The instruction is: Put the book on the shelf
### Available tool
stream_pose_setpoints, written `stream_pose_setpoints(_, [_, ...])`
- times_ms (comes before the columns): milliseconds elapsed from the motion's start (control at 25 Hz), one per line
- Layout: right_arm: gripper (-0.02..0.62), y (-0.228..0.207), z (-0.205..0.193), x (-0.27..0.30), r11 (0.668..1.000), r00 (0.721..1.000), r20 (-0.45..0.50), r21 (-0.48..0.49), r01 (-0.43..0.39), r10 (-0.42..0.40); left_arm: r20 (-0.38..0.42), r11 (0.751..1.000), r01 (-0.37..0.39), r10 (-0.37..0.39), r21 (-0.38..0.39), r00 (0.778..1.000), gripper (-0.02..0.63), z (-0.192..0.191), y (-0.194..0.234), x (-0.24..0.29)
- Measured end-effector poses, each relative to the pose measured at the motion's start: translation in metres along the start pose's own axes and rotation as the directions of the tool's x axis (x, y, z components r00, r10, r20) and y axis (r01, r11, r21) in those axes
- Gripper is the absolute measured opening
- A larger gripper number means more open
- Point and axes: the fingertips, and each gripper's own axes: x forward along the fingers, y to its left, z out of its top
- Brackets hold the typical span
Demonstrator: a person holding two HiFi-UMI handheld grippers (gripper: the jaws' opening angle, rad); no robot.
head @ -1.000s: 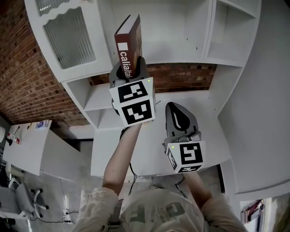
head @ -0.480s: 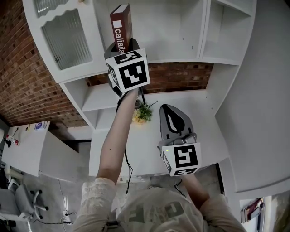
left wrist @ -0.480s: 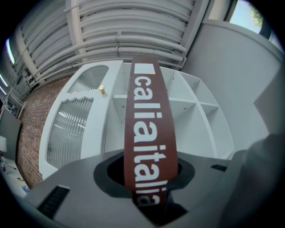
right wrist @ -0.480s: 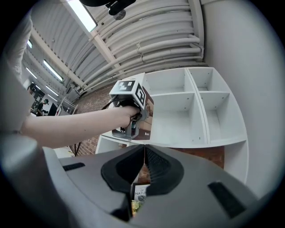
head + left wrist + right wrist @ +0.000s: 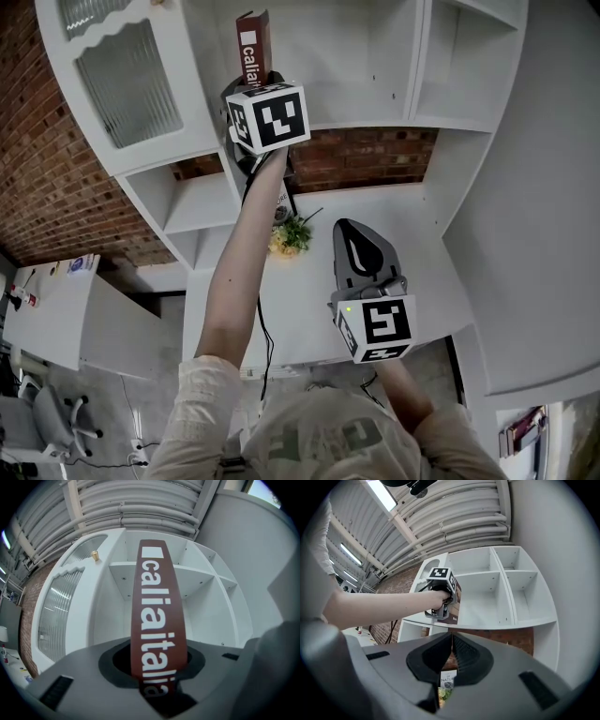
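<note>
Two grippers are in play, and each view adds something the others lack. From the head view, the left gripper point(image 5: 255, 84) is raised on an outstretched arm towards the white shelf unit point(image 5: 375, 56), with the dark red book point(image 5: 251, 42) standing out of it at 12 o'clock, spine towards the camera. The left gripper view shows the grip itself: the jaws are clamped on the lower end of the book point(image 5: 157, 620). The book rises upright in front of the middle compartment, and whether it touches the shelf board cannot be told. The right gripper view gives the side angle, showing the left gripper point(image 5: 440, 599) and the book point(image 5: 454, 602) at the front edge of the left open compartment.

The right gripper point(image 5: 364, 246) hangs low at 5 o'clock from the left one, over the white desk point(image 5: 412, 272). Its own view shows its jaws point(image 5: 451, 663) pressed together with nothing between them. Beyond them, only this view shows a small printed booklet point(image 5: 449, 679) above a bunch of flowers point(image 5: 443, 693). The head view shows the flowers point(image 5: 292, 234) on the desk at 10 o'clock from the right gripper. A frosted-glass cabinet door point(image 5: 131, 75) and a brick wall point(image 5: 56, 169) lie at 9 o'clock.
</note>
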Motion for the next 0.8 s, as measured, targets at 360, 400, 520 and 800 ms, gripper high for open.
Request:
stream_pose_setpoints(360, [0.017,-0.011,0.010,0.007,1.000,0.999,0.031,-0.011,0.029,-0.028,-0.042,1.000,-0.002,0.001,-0.007,0.999,0.155,-0.007,-0.001,0.045])
stream_pose_setpoints(400, [0.017,-0.012,0.010,0.009,0.999,0.999,0.033,-0.018,0.032,-0.032,-0.044,1.000,0.001,-0.002,-0.014,0.999,0.155,-0.008,-0.001,0.050])
stream_pose_setpoints(520, [0.017,-0.015,0.002,0.016,0.999,0.999,0.023,-0.014,0.037,-0.037,-0.044,1.000,0.005,-0.006,-0.027,0.999,0.155,-0.011,0.000,0.066])
stream_pose_setpoints(800, [0.017,-0.029,-0.009,0.033,0.998,0.998,0.012,0.004,0.065,-0.065,-0.048,0.999,-0.003,0.002,-0.032,0.999,0.155,-0.016,0.001,0.104])
